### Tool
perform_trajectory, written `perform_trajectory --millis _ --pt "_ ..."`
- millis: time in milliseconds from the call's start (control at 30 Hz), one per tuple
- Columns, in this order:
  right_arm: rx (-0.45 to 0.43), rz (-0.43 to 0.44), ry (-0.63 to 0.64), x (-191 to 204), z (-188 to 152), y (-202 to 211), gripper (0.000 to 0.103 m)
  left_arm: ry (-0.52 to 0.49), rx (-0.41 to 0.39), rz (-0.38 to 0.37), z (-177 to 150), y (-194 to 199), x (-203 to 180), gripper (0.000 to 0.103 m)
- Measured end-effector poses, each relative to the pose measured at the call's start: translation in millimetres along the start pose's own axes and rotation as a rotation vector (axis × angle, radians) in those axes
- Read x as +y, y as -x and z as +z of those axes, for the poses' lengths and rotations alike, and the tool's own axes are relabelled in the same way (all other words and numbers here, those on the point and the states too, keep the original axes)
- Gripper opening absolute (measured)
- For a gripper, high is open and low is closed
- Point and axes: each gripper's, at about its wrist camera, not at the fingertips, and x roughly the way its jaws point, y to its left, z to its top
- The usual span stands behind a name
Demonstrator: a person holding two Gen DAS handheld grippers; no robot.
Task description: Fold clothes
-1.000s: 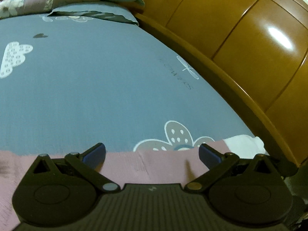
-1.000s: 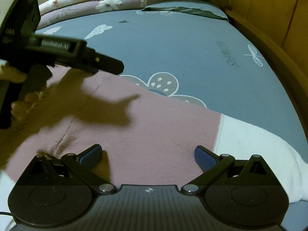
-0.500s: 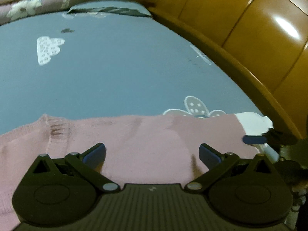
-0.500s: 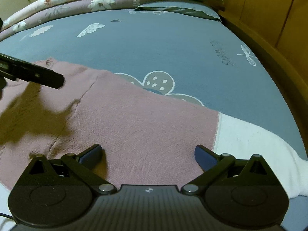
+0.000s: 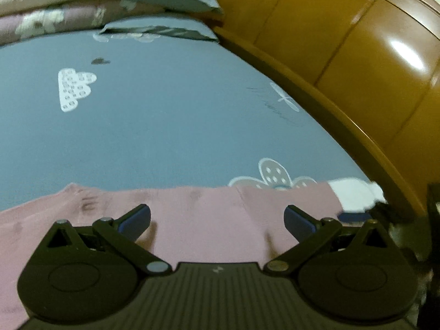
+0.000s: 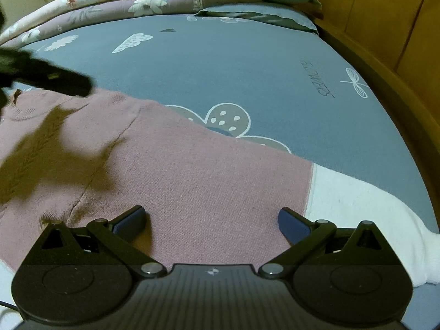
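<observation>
A pink knit sweater (image 6: 192, 181) with a white cuff band (image 6: 357, 209) lies flat on the blue-grey bed sheet (image 6: 247, 63). My right gripper (image 6: 211, 224) hovers open just above the pink knit, near the white band. In the left wrist view the same sweater (image 5: 214, 214) fills the lower part, its white end (image 5: 354, 195) at the right. My left gripper (image 5: 217, 220) is open over it, holding nothing. The left gripper's dark body (image 6: 55, 78) also shows at the left edge of the right wrist view, casting a shadow on the sweater.
Folded floral quilts (image 6: 132, 0) and blue pillows (image 6: 258, 13) are stacked at the far end of the bed. A curved wooden bed frame (image 5: 330, 115) and wooden panels (image 5: 371, 49) run along the right side. The sheet carries cloud and flower prints (image 6: 228, 118).
The left gripper has drawn back from the sheet over the sweater, then swung slightly; its view is blurred. In the right wrist view it has shifted left and away. Both stay open.
</observation>
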Motion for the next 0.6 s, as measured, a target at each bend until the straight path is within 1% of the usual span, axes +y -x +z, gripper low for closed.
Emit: perform_trajectory --millis 100,300,400,500,600 --pt "0.000 0.000 0.000 0 0 0 0.103 -0.048 0.012 0.043 -10 15 -4 0.102" --pt "-0.002 0.001 0.002 0 0 0 0.103 -0.085 0.059 0.116 -38 30 -7 0.102" --pt "-0.003 0.000 0.002 0 0 -1 0.103 -0.111 0.084 0.123 -52 29 -10 0.102" --pt "-0.004 0.000 0.002 0 0 -1 0.103 -0.099 0.108 0.126 -61 21 -8 0.102" --pt "-0.005 -0.002 0.002 1 -1 -1 0.103 -0.105 0.084 0.132 -59 15 -7 0.102"
